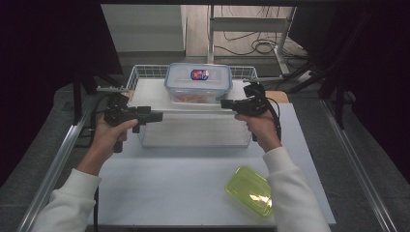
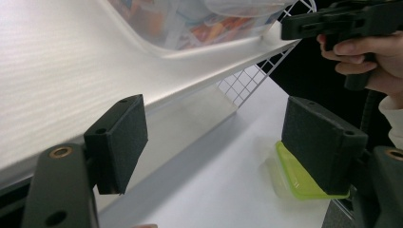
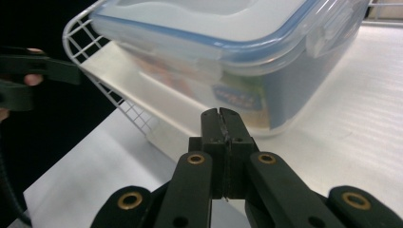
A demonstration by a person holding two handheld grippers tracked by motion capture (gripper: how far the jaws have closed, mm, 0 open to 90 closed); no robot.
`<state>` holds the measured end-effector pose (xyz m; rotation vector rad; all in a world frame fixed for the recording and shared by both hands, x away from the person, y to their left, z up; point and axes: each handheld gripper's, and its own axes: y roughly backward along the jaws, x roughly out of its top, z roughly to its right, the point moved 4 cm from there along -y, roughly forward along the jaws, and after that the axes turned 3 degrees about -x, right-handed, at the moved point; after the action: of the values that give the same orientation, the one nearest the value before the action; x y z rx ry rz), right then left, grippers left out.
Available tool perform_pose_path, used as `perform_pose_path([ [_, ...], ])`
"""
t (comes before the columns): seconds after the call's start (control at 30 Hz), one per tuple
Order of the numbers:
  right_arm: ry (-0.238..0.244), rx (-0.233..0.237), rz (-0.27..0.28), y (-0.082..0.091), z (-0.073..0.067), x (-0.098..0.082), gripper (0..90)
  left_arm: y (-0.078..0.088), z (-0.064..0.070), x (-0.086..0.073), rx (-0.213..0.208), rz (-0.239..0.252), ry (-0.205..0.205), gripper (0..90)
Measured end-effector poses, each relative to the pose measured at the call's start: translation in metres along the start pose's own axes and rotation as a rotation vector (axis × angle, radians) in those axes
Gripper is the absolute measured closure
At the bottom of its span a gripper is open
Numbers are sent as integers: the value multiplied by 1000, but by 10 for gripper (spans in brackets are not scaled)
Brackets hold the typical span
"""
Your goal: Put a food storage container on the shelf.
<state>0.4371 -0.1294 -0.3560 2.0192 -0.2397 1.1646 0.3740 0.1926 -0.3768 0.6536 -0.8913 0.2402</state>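
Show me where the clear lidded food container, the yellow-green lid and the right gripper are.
clear food container (image 1: 198, 82): high view, on its lid.
yellow-green lid (image 1: 249, 190): high view, on its middle.
right gripper (image 3: 222, 116): right gripper view, at the closed jaw tips.

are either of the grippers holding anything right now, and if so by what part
Nothing is held. The left gripper stands open with only air between its pads, and the right gripper is shut on nothing, just short of the clear lidded container.

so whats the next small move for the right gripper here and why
Probably open the right gripper first: its jaws are pressed shut with nothing between them, just short of the clear lidded container on the white platform, so it cannot grip a latch or wall yet.
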Motion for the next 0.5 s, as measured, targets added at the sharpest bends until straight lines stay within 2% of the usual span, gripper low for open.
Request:
perform_pose_path([
  [0.17,2,25,9,19,-4,-16,888,1,3,-12,-10,2,13,231],
  [0.2,2,25,9,19,-4,-16,888,2,5,-16,-13,0,11,231],
  [0.23,1,34,-2,24,-1,-26,887,3,9,-25,-8,-2,2,231],
  [0.27,1,34,-2,24,-1,-26,887,3,9,-25,-8,-2,2,231],
  [0.33,-4,34,-10,33,0,-42,878,2,16,-40,-18,-12,-13,232],
  [0.4,6,25,-16,39,-1,-55,854,1,18,-45,-19,-15,-17,232],
  [0.43,6,25,-16,39,-1,-55,854,1,20,-49,-22,-20,-18,232],
  [0.47,11,30,-20,42,-2,-62,837,0,22,-53,-25,-23,-21,232],
  [0.5,1,63,-25,47,-5,-75,771,-2,24,-61,-26,-29,-23,232],
])
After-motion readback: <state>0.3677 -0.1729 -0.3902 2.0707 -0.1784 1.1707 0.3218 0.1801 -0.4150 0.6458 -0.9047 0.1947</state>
